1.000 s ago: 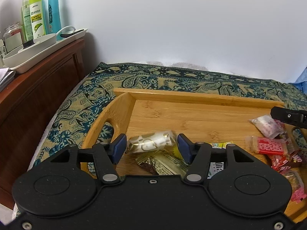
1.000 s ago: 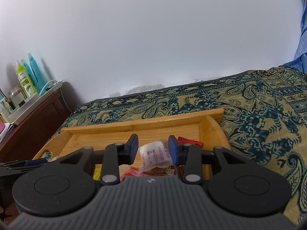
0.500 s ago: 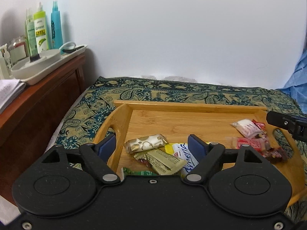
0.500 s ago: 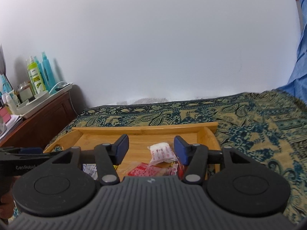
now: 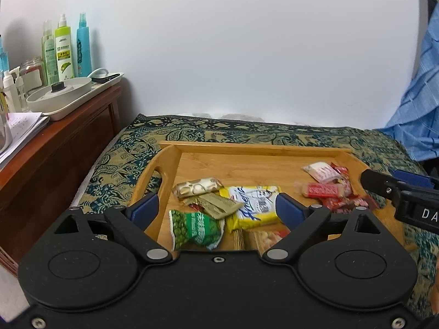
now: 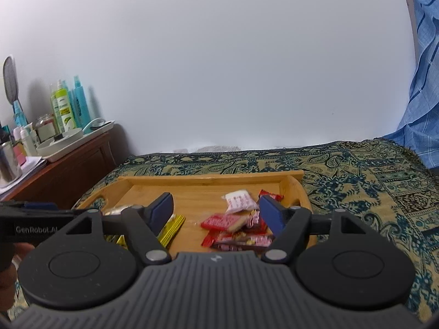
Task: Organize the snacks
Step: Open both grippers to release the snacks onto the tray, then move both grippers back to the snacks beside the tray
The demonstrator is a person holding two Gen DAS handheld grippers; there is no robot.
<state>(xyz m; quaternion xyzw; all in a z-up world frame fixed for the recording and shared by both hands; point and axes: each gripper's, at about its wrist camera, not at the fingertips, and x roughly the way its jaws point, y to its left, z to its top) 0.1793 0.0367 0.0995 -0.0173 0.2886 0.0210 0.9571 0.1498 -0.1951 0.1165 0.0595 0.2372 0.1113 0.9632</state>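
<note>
A wooden tray (image 5: 247, 164) (image 6: 208, 179) lies on a patterned bedspread. Its left side holds a gold-and-white packet (image 5: 197, 187), a yellow packet (image 5: 253, 204), a green pea packet (image 5: 196, 230) and an olive wrapper (image 5: 216, 205). Its right side holds a white-and-pink packet (image 5: 321, 171) (image 6: 240, 201) and several red wrappers (image 5: 325, 190) (image 6: 236, 230). My left gripper (image 5: 216, 209) hangs above the left pile, jaws opening, nothing between them. My right gripper (image 6: 215, 209) hangs above the red pile, jaws opening, nothing gripped. Its finger (image 5: 395, 189) shows at the right of the left wrist view.
A dark wooden cabinet (image 5: 55, 148) stands left of the bed, carrying a white tray (image 5: 68, 98), spray bottles (image 5: 65, 52) and papers (image 5: 19, 126). Blue striped cloth (image 5: 417, 115) hangs at the right. A white wall lies behind. The bedspread (image 6: 370, 186) spreads right of the tray.
Both grippers let go of their packets, opened wide and drew back and up from the tray. The gold-and-white packet and the white-and-pink packet now lie in the tray.
</note>
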